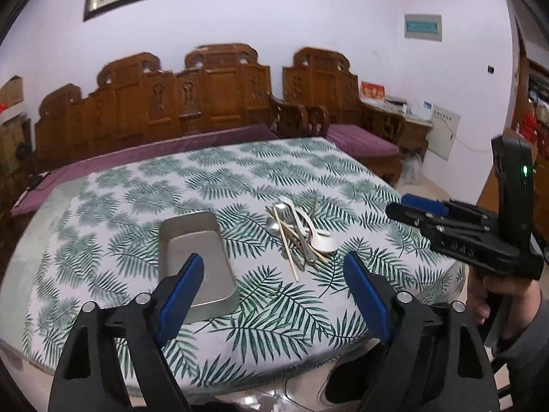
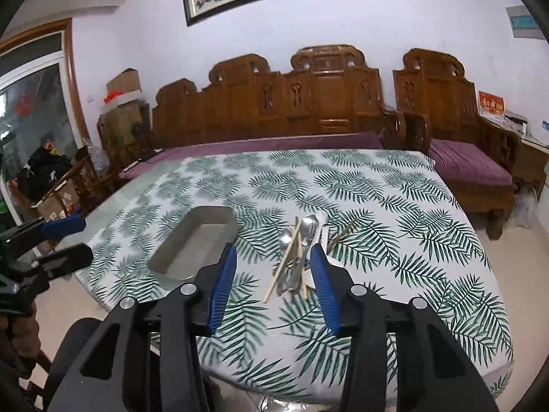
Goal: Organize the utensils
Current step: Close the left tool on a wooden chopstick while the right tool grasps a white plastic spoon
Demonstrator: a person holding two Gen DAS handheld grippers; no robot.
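Observation:
A pile of utensils [image 1: 298,233] lies on the leaf-print tablecloth: metal spoons, a white spoon [image 1: 322,242] and wooden chopsticks [image 1: 288,250]. A grey metal tray [image 1: 197,257] sits to the left of the pile and holds nothing. My left gripper [image 1: 274,271] is open and empty, held above the table's near edge in front of the tray. My right gripper [image 2: 274,261] is open and empty, hovering just short of the pile [image 2: 298,254]; the tray [image 2: 195,243] lies to its left. The right gripper also shows at the right in the left wrist view [image 1: 405,207].
The table [image 2: 377,206] has a green leaf-print cloth. A carved wooden bench [image 2: 308,110] with purple cushions stands behind it, and a wooden armchair [image 2: 463,130] at the right. Boxes and clutter [image 2: 51,178] sit at the far left.

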